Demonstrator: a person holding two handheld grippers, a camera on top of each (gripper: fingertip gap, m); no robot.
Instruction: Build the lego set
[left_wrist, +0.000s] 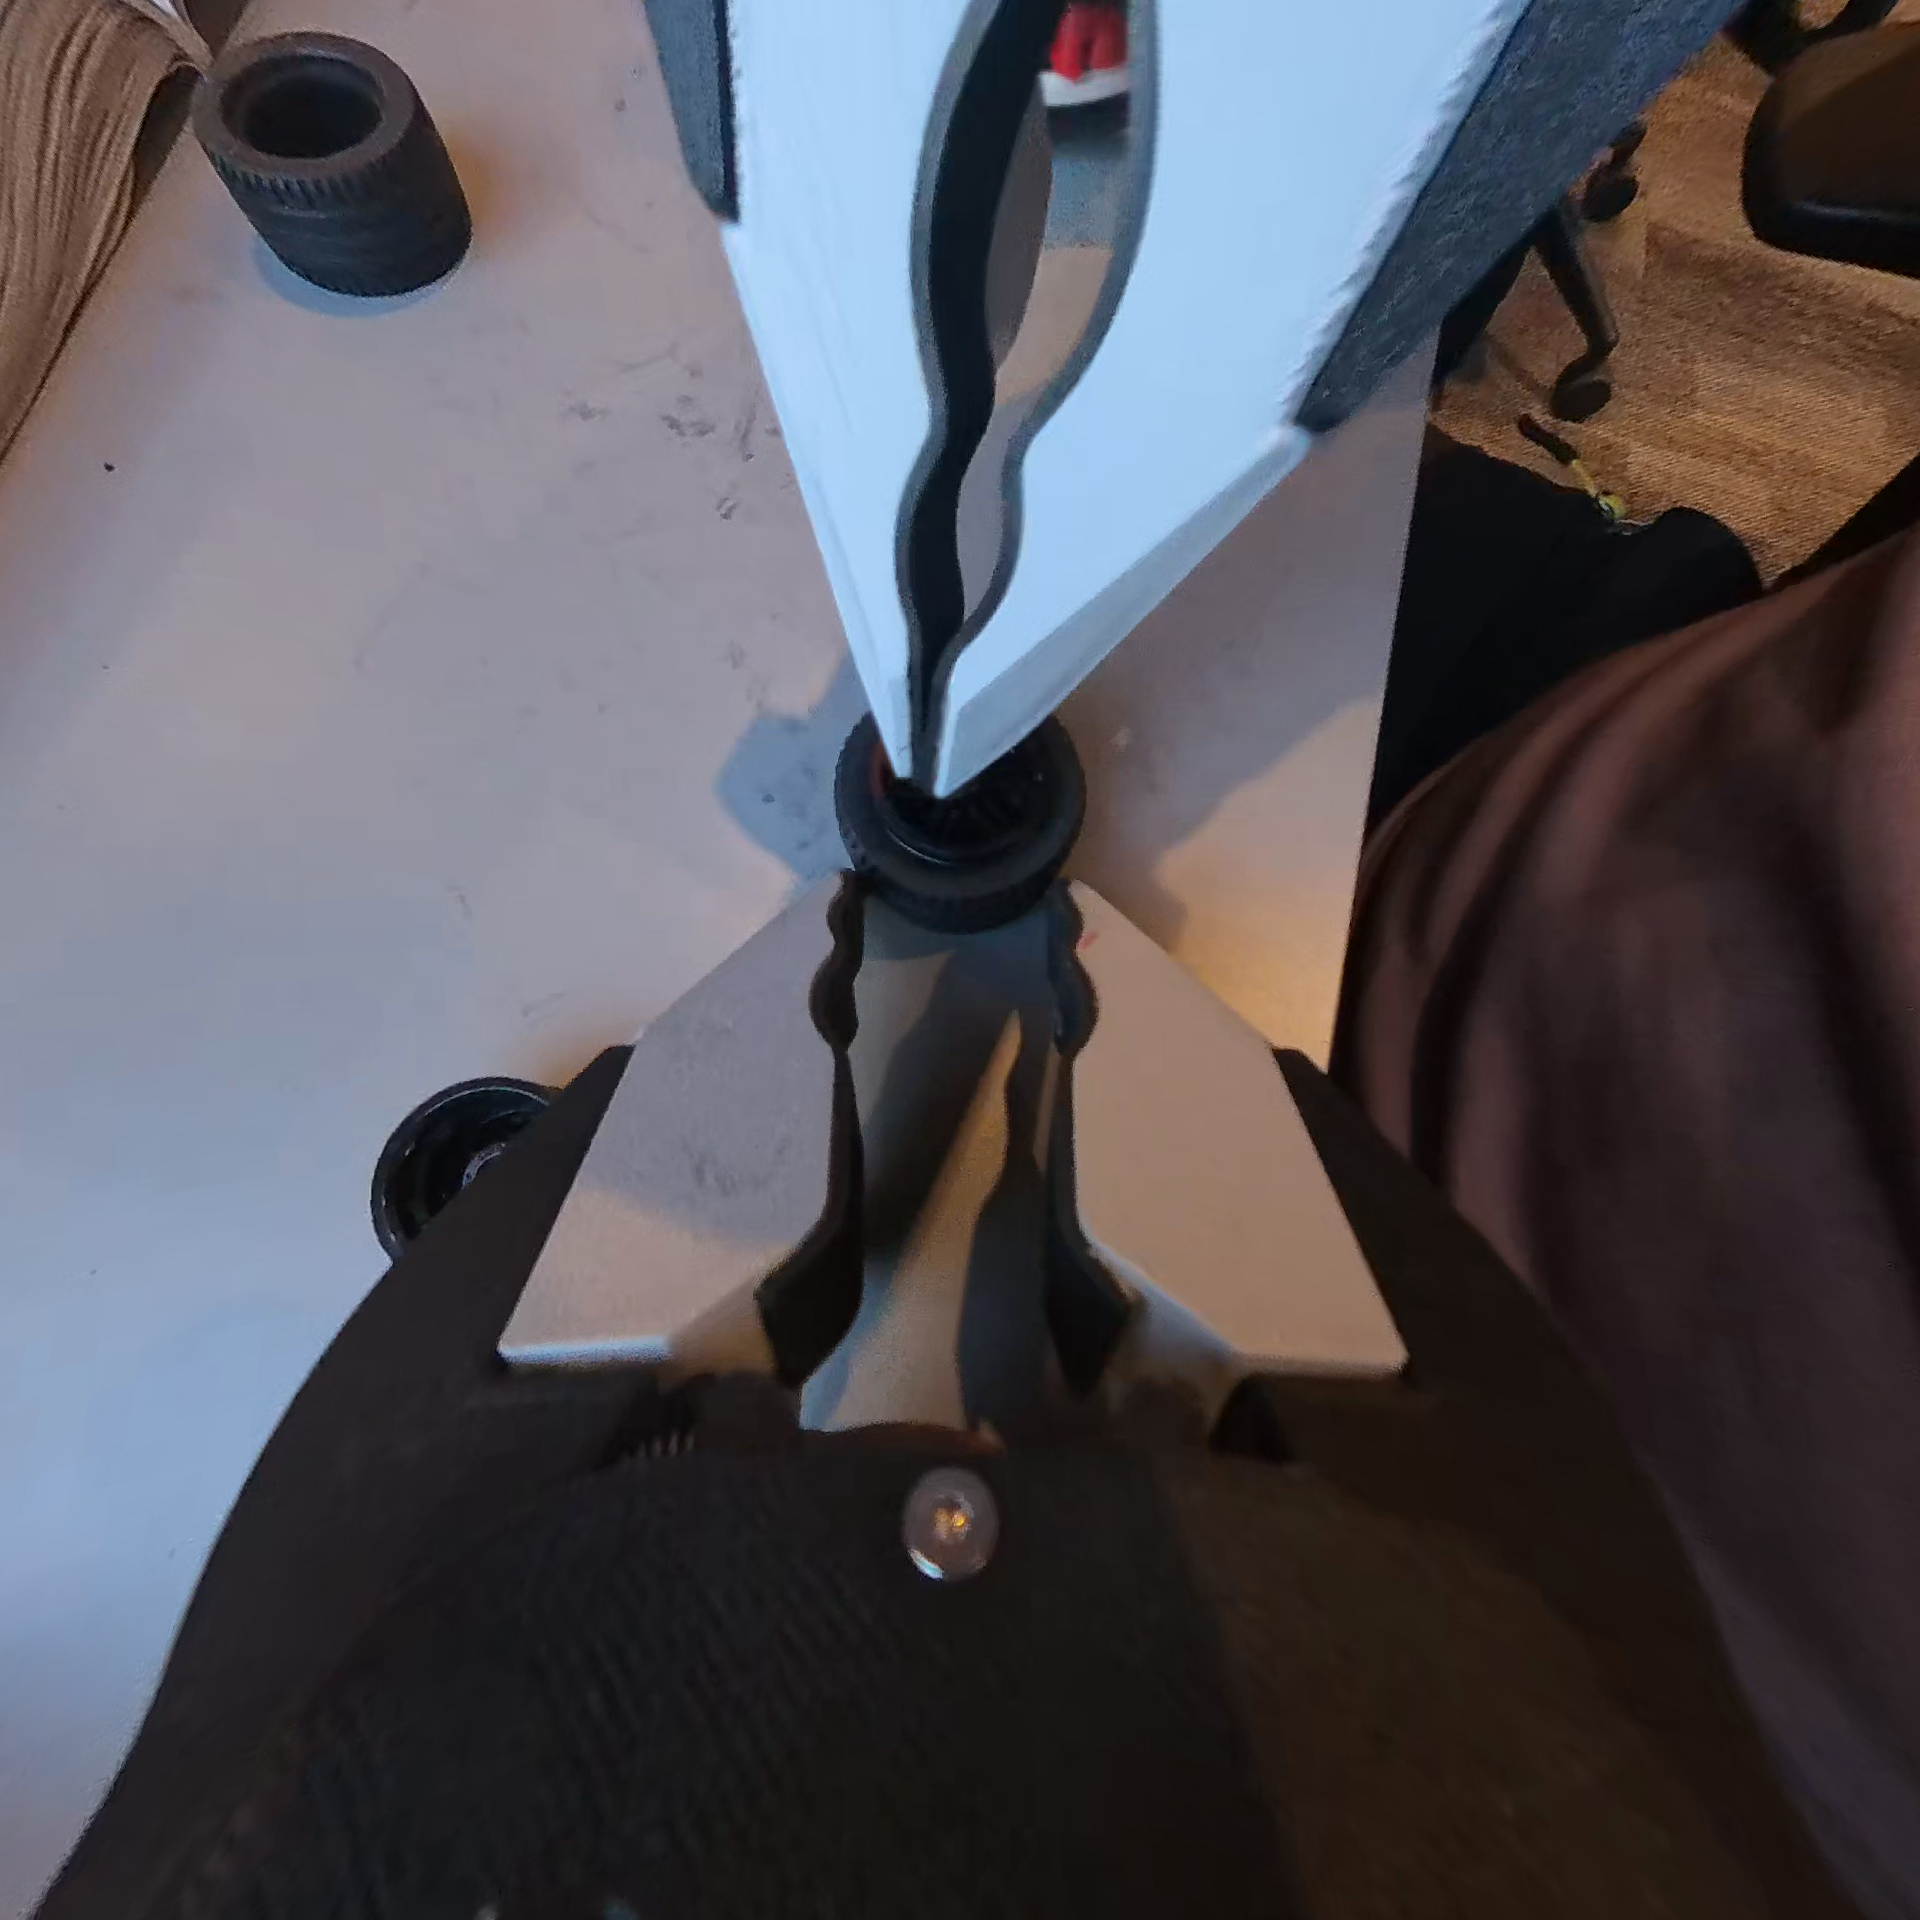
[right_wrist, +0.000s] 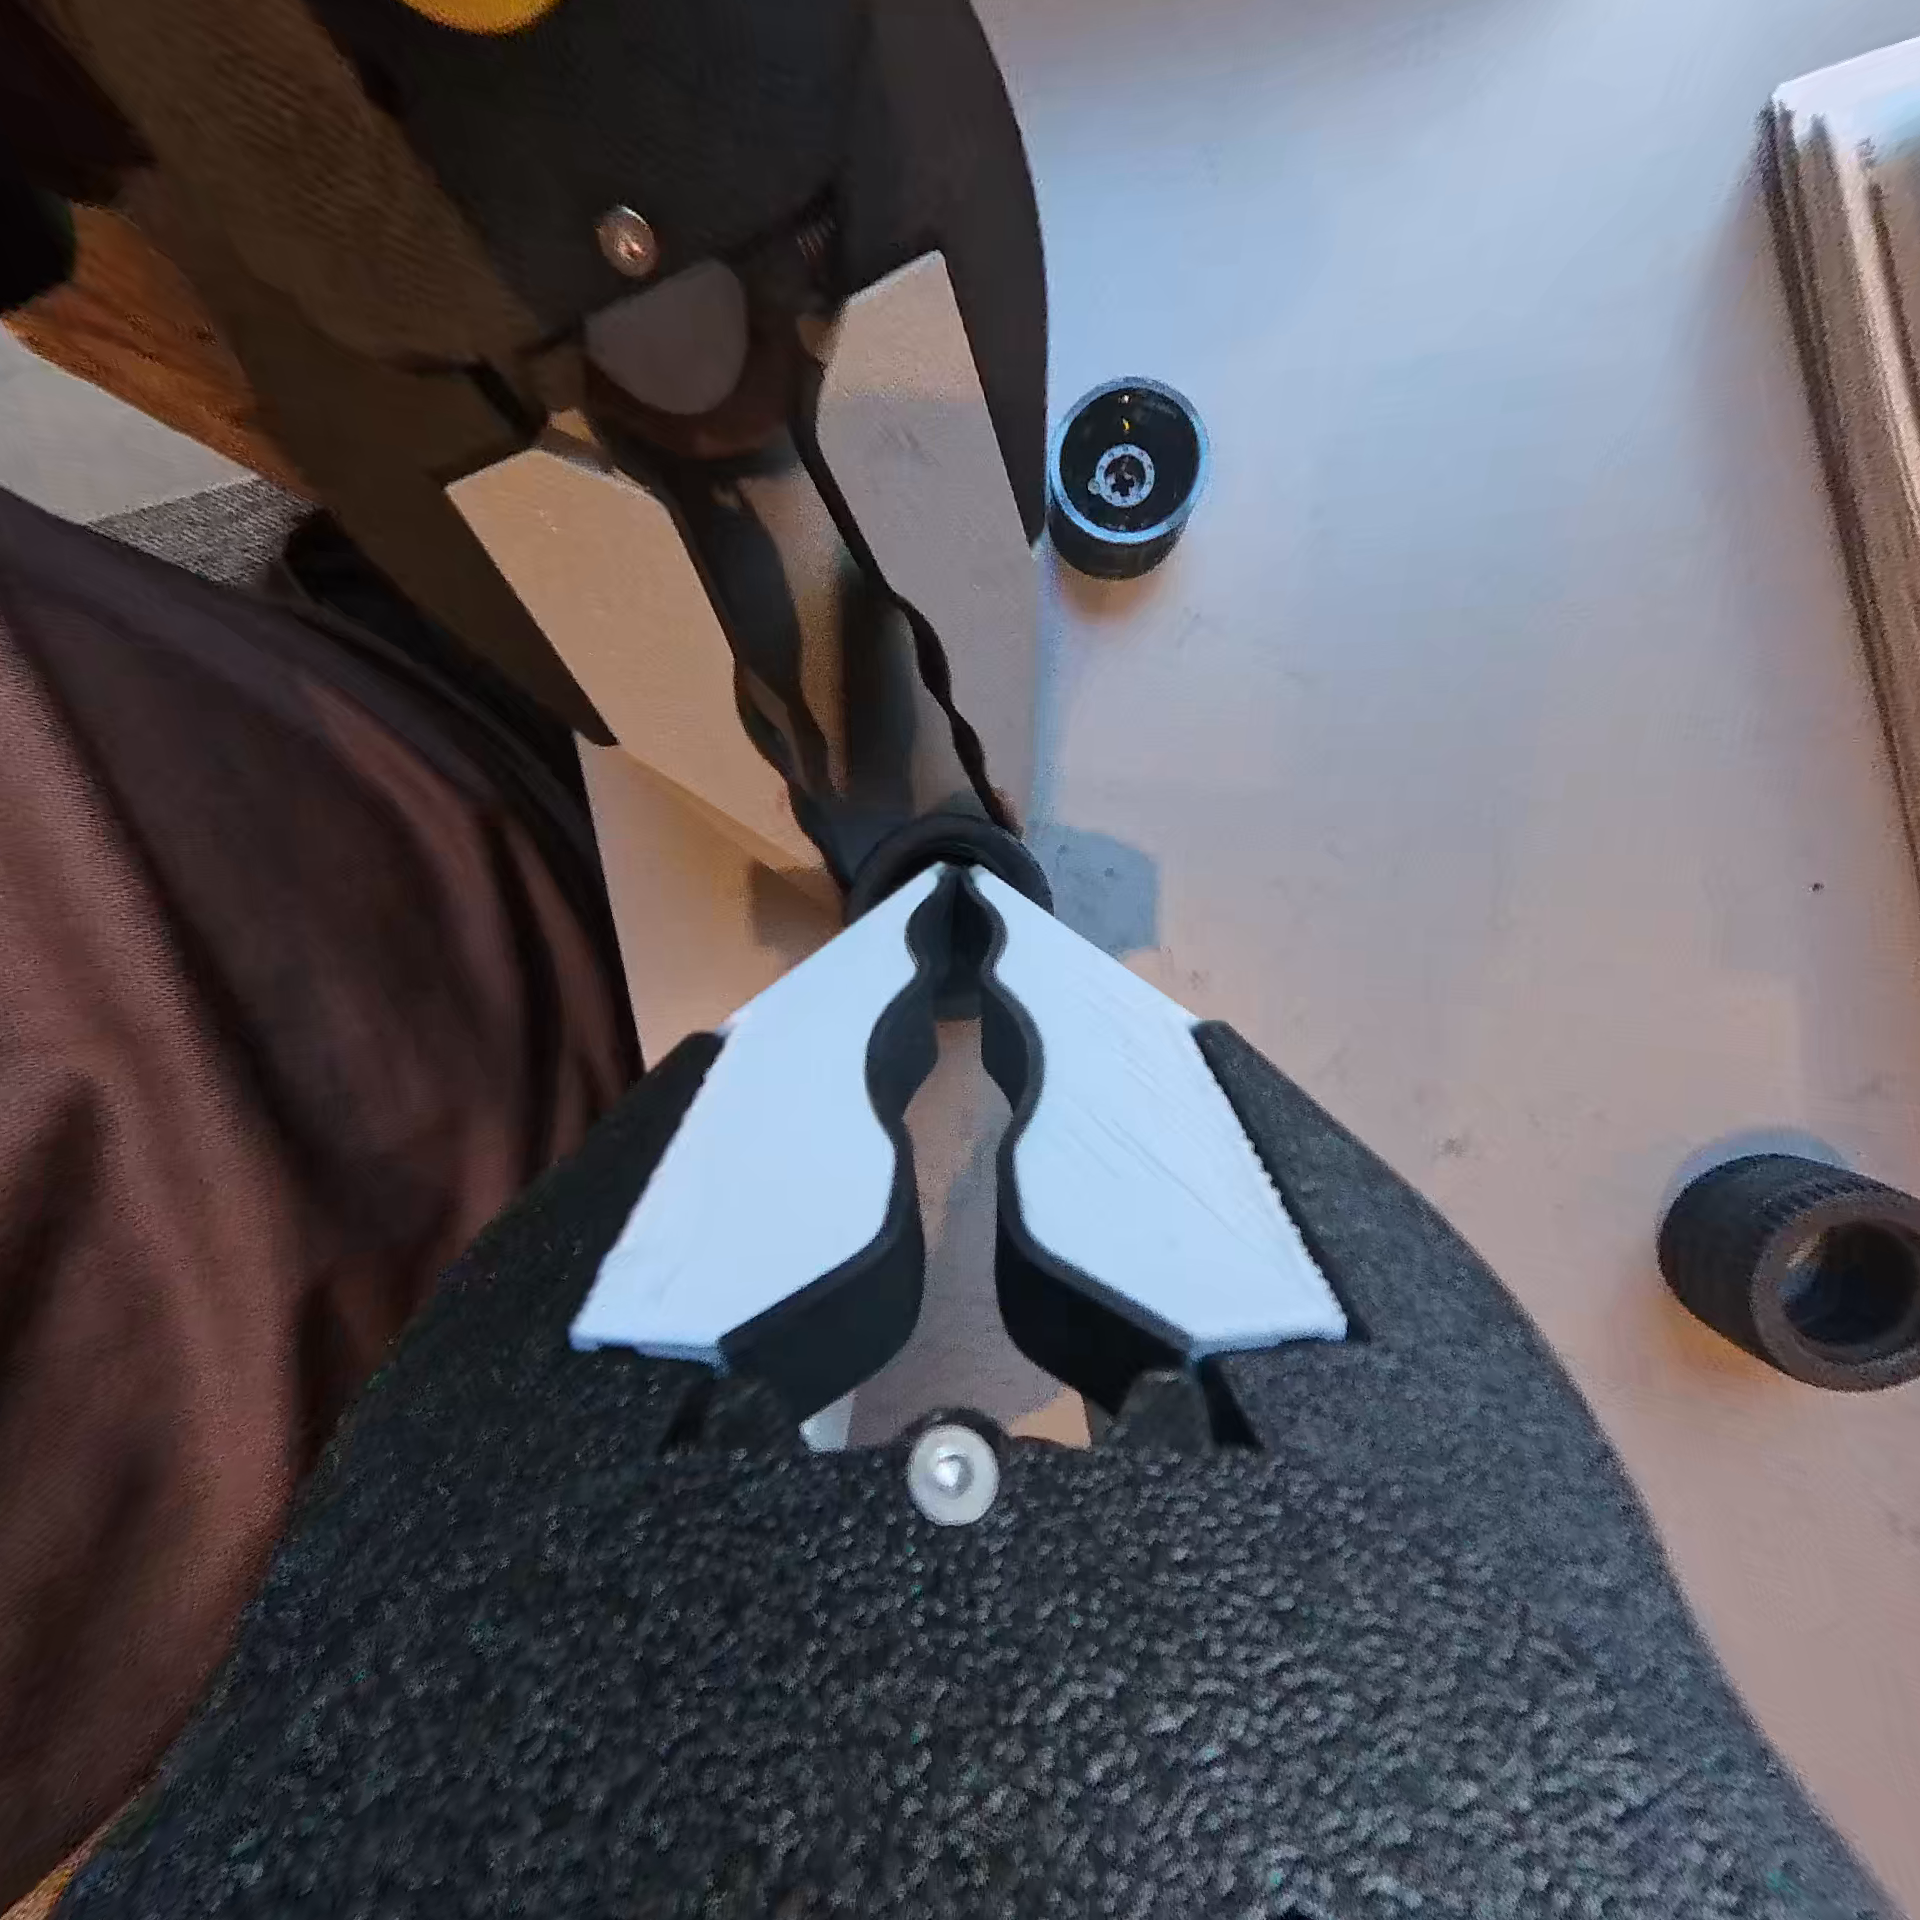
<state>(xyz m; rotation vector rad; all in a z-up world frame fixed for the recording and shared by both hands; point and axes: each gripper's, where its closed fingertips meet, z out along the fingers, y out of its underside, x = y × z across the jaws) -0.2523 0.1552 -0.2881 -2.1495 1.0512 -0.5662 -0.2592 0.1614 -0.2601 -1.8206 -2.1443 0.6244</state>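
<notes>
A small black tyre (left_wrist: 961, 847) is held just above the white table (left_wrist: 364, 623) near its edge. My left gripper (left_wrist: 956, 904), with grey fingers, is shut on the tyre's sides. My right gripper (left_wrist: 925, 774), with white fingers, comes in from the far side. Its tips are shut together and pressed into the tyre's hollow centre. A trace of red shows at those tips; I cannot tell whether they hold anything. In the right wrist view the right gripper (right_wrist: 956, 881) meets the tyre (right_wrist: 997, 847), with the left gripper (right_wrist: 914, 831) behind it.
A black wheel with a hub (right_wrist: 1127, 478) stands beside the left gripper and also shows in the left wrist view (left_wrist: 447, 1164). A larger ribbed black tyre (left_wrist: 327, 171) lies farther off (right_wrist: 1797, 1268). A stack of pages (right_wrist: 1849, 416) lies at the right. A person's brown clothing (left_wrist: 1662, 1143) borders the table edge. The tips of both grippers are at nearly the same place.
</notes>
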